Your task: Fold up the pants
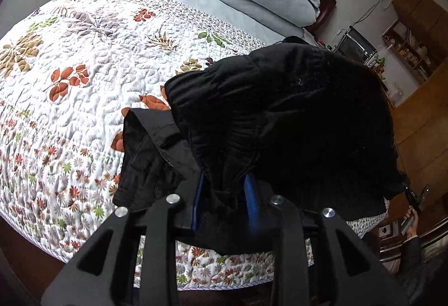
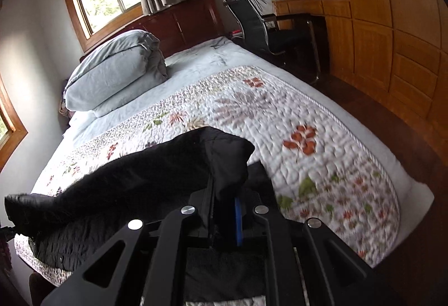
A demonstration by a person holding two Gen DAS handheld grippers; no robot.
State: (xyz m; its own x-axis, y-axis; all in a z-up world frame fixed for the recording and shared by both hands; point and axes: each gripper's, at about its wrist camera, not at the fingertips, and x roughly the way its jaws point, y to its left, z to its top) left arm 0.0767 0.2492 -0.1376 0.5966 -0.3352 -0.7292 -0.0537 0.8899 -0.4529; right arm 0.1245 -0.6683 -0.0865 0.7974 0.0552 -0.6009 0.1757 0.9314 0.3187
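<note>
Black pants (image 1: 280, 115) are lifted over the near edge of the bed. My left gripper (image 1: 224, 202) is shut on a bunch of the black cloth, which drapes over its blue pads (image 1: 250, 199). A second part of the pants hangs lower on the quilt. In the right wrist view my right gripper (image 2: 226, 208) is shut on another edge of the pants (image 2: 126, 180), which stretch to the left, slightly above the quilt. The other gripper shows at the far right of the left wrist view (image 1: 417, 199).
A quilted floral bedspread (image 1: 84, 98) covers the bed (image 2: 280, 124). A folded light blue duvet (image 2: 112, 73) lies near the headboard. A black office chair (image 2: 252, 23) and a wooden desk with cabinets (image 2: 364, 26) stand to the right of the bed.
</note>
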